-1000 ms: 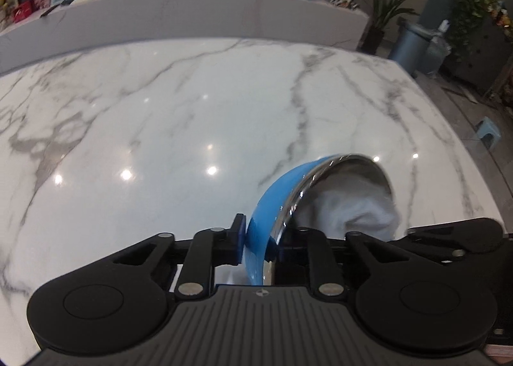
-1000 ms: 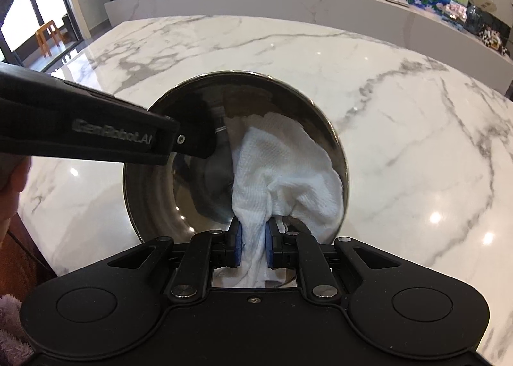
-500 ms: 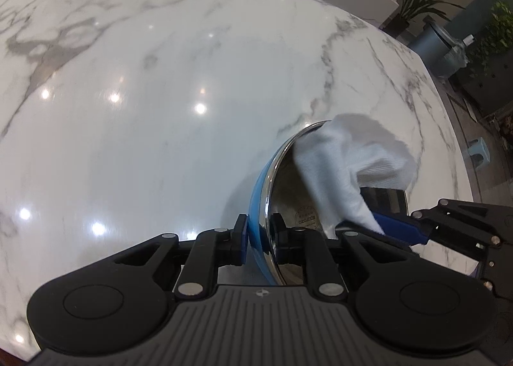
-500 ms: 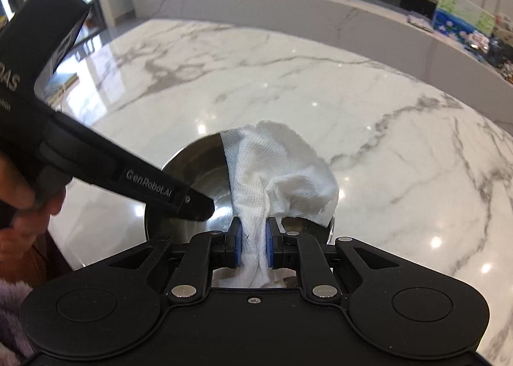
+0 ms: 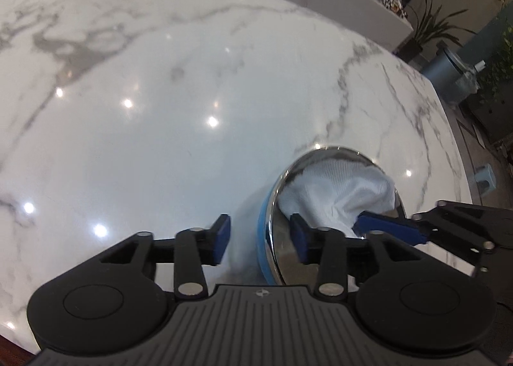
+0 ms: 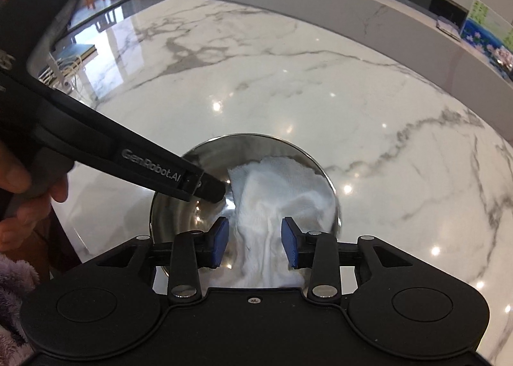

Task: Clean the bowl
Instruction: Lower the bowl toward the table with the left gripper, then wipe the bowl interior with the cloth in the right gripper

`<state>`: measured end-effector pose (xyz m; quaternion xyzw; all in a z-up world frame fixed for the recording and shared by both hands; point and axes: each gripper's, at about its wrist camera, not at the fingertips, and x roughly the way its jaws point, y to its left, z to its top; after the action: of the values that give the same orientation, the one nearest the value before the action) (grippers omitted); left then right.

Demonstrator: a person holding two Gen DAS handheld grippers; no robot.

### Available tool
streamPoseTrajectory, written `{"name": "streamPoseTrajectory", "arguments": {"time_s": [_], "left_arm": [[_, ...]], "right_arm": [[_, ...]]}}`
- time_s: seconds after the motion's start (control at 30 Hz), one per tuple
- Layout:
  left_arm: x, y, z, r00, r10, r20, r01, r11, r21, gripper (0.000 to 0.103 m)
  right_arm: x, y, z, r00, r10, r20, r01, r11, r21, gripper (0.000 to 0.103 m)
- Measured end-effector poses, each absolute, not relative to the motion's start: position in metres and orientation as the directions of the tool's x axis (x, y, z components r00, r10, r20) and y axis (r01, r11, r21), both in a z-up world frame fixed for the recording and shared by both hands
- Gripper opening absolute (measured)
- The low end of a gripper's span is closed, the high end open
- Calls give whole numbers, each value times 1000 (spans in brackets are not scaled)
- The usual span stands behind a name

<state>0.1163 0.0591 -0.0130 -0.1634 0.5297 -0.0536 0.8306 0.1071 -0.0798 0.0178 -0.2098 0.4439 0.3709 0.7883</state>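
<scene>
Left wrist: left gripper (image 5: pixel 261 239) jaws opening, off bowl (image 5: pixel 267 221) rim; right gripper (image 6: pixel 255 244) jaws opening, releasing cloth (image 6: pixel 275 205).

Left wrist view: mounted behind the left gripper (image 5: pixel 261 242), angled steeply down at the marble table (image 5: pixel 160 109), close to the bowl (image 5: pixel 272 237) seen from its side. Right wrist view: behind the right gripper (image 6: pixel 255 245), looking down into it at close range. Both share the bowl, cloth (image 6: pixel 275 205) and table.
</scene>
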Motion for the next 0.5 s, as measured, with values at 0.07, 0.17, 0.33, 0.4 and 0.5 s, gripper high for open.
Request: {"name": "streamPoseTrajectory", "arguments": {"time_s": [0.07,0.17,0.33,0.4,0.5], "left_arm": [[115,58,-10,443,-220,-869,-88,954,-287,44],[114,56,-10,442,-199,-875,-82,962,-260,44],[112,53,-9,440,-230,-868,-56,958,-283,35],[112,51,-9,437,-209,-875,-49,966,-256,27],[113,50,-9,432,-222,-874,-20,967,-256,23]], "right_arm": [[109,-75,13,325,377,-867,-774,634,-14,27],[110,-70,7,321,340,-884,-775,631,-38,25],[113,-70,3,315,317,-895,-766,641,-43,18],[115,-72,3,309,320,-895,-761,648,-31,16],[116,-75,4,291,330,-898,-766,642,-13,16]]}}
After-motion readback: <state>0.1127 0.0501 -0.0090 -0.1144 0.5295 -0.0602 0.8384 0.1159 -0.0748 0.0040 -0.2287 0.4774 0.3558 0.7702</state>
